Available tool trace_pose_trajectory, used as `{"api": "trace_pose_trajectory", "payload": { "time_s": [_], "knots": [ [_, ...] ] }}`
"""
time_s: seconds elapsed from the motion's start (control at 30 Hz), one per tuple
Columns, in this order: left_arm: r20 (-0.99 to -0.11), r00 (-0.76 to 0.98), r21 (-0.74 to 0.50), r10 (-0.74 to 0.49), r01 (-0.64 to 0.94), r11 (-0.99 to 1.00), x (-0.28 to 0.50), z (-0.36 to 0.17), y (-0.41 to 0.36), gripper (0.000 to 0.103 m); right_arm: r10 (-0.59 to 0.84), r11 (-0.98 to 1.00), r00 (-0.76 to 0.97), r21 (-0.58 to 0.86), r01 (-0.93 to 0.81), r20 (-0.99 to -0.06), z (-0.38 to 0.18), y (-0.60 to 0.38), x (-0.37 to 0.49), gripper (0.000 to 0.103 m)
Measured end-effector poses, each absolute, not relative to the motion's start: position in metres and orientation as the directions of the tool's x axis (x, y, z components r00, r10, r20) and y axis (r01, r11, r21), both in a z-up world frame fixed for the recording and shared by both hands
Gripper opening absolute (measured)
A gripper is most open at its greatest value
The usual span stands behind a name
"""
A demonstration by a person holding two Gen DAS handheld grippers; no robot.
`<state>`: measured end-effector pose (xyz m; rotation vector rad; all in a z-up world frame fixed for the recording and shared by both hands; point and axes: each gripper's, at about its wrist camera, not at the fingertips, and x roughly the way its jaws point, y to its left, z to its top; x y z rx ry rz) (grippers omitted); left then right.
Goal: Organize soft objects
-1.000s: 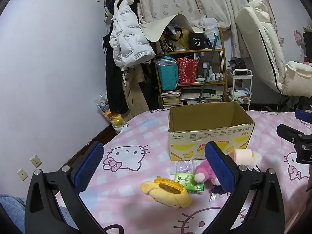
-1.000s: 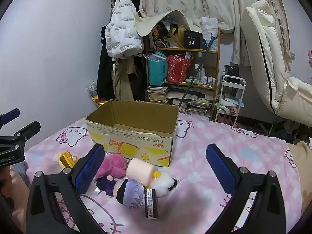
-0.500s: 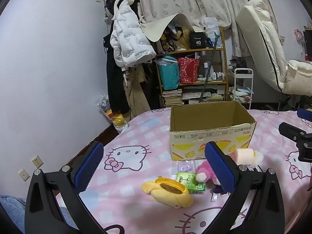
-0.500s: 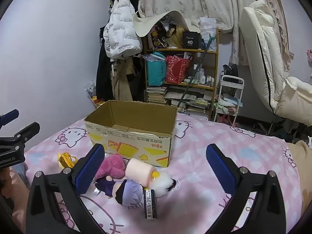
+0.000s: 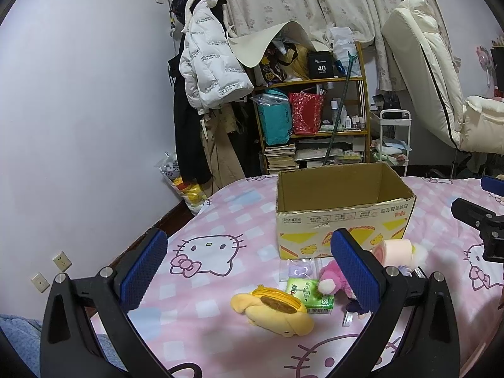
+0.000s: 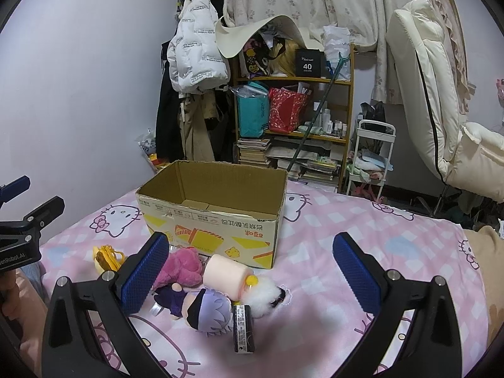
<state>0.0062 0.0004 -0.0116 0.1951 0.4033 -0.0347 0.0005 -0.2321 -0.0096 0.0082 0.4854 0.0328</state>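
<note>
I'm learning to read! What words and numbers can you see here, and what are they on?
"40": black box on the top shelf; the small word beneath is blurred.
"...Robot.AI": left hand-held gripper, start cut off.
Cardboard box: print upside down, unreadable.
White jacket: repeated lettering, too small.
Green packet and black tag: too small.

The open brown cardboard box (image 6: pixel 217 208) stands on the pink cat-print bedspread (image 6: pixel 362 236). In front of the box lie the pink plush toy (image 6: pixel 181 266), the pale pink cylindrical roll (image 6: pixel 225 273) and the purple-haired plush doll (image 6: pixel 206 313). Left of the pink plush toy lies the yellow plush dog pouch (image 5: pixel 274 308), with the green tissue packet (image 5: pixel 308 294) between them. Behind the box stands a wooden bookshelf (image 6: pixel 293 119).
</note>
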Motion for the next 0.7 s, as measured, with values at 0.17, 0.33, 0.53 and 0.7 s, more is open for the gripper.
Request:
{"api": "trace_pose_trajectory", "payload": {
  "time_s": [0.17,0.33,0.53,0.7],
  "knots": [
    [-0.394,0.919,0.181,0.006,0.072,0.981,0.006,-0.011,0.001,0.102,0.034,0.999,0.885,0.015,-0.030,-0.465,-0.009,-0.232,0.001,0.103],
    [-0.383,0.924,0.181,0.016,0.058,0.982,0.005,-0.009,0.002,0.102,0.037,0.999,0.883,0.017,-0.032,-0.467,-0.009,-0.232,0.001,0.103],
    [-0.381,0.925,0.179,0.014,0.059,0.982,0.002,-0.005,0.004,0.102,0.034,0.999,0.884,0.018,-0.029,-0.467,-0.010,-0.231,0.001,0.103],
    [-0.380,0.925,0.181,0.015,0.059,0.982,0.001,-0.003,0.004,0.102,0.033,0.999,0.883,0.021,-0.027,-0.467,-0.008,-0.240,-0.001,0.103]
  ]
}}
